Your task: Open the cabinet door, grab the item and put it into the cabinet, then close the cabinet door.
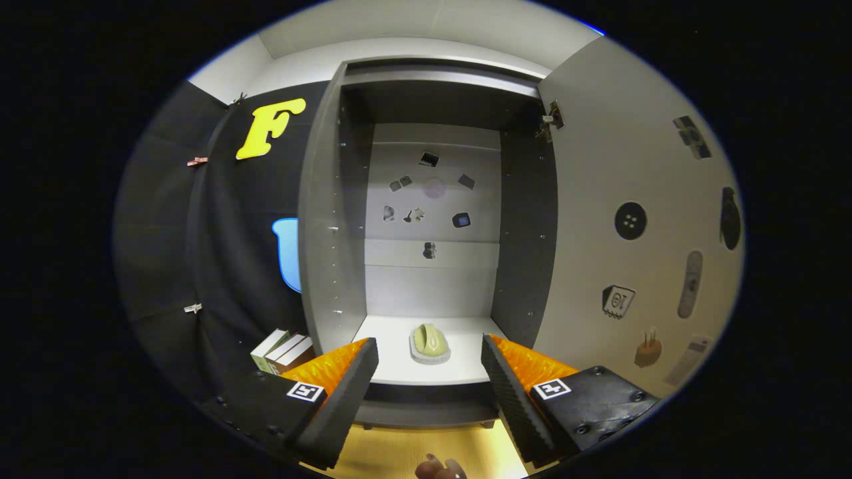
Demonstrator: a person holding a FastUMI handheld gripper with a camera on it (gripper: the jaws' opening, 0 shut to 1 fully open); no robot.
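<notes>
Gripper view: one fisheye camera riding on the gripper [429, 372], looking forward along its two spread fingers [346, 392], which hold nothing. It faces straight into the open cabinet [432, 266] from near its front, roughly level with the bottom shelf [393, 359]. The cabinet door [639, 226] swings out on the cabinet's right; books [283, 351] sit low on its left.
</notes>
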